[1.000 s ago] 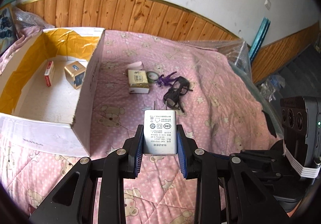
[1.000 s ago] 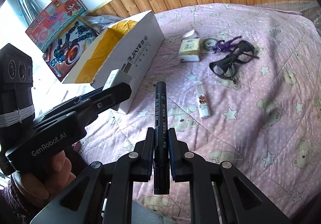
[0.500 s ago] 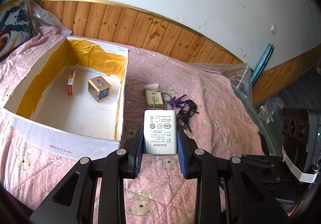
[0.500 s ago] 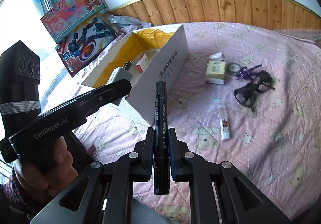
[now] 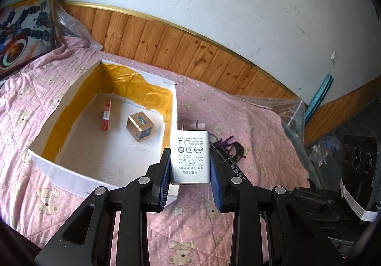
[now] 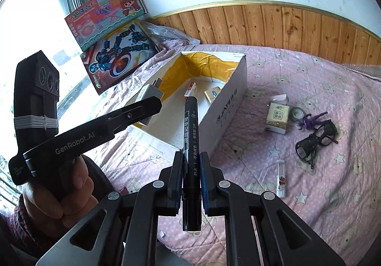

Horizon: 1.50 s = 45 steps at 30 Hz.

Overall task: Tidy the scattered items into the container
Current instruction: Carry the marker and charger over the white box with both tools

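Gripping a charger (image 5: 190, 156), left fingers (image 5: 164, 178) seemingly near the box (image 5: 71, 175); right fingers (image 6: 177, 178) clamp a marker (image 6: 190, 137).

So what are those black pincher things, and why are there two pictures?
Those are two grabbing tools, and a person holds one in each hand. Each tool has a small camera looking along its two fingers, so each picture comes from one tool.

In the left tool's picture, the left gripper squeezes a white charger near the white box lined with yellow tape. A gold cube and a small red-and-white packet already lie inside.

In the right tool's picture, the right gripper squeezes a black marker. You can also see the person's hand holding the left tool. Still on the pink bedspread are black glasses, a tissue pack and a tape roll.
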### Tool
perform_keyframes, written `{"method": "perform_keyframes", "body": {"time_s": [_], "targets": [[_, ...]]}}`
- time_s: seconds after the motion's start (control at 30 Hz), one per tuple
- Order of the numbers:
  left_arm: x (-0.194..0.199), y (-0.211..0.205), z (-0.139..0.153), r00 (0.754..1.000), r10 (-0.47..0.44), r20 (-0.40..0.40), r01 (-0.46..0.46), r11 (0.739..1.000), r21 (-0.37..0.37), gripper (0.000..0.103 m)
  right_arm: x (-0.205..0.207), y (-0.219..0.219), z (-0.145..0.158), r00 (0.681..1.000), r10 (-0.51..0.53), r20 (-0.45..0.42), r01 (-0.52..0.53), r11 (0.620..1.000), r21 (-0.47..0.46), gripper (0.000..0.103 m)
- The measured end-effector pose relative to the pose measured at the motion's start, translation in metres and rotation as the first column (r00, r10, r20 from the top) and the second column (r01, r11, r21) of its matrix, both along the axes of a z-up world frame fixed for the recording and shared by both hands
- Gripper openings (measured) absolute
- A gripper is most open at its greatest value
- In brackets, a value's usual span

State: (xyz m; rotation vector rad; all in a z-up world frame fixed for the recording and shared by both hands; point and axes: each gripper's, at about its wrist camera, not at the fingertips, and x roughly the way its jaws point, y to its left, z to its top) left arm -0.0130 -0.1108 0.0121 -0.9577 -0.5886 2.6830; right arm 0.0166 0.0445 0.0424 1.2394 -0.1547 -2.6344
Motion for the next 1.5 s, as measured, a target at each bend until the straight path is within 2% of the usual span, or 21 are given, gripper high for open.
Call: {"method": "perform_keyframes", "body": {"time_s": [0.57, 0.77, 1.03, 1.5], "targets": [[-0.034, -0.054, 0.005, 0.994, 0.089, 0.06, -0.086, 0.995, -0.045, 0.031, -0.061, -0.039, 0.008, 0.993, 0.119, -0.005, -0.119, 0.993, 0.014, 0.014], [-0.053, -0.065, 0.002, 0.99, 0.096, 0.101, -0.088, 0.993, -0.084, 0.031, -0.088, -0.047, 0.001, 0.99, 0.141, 0.028, -0.141, 0.99, 0.017, 0.014], [-0.083, -0.074, -0.016, 0.974, 0.078, 0.211, -0.053, 0.991, -0.125, 0.031, -0.132, -0.053, -0.016, 0.982, 0.144, 0.125, -0.144, 0.99, -0.008, 0.014], [-0.128, -0.079, -0.044, 0.916, 0.032, 0.399, 0.057, 0.976, -0.209, 0.031, -0.219, -0.054, -0.054, 0.937, 0.078, 0.339, -0.053, 0.995, -0.081, 0.015]]}}
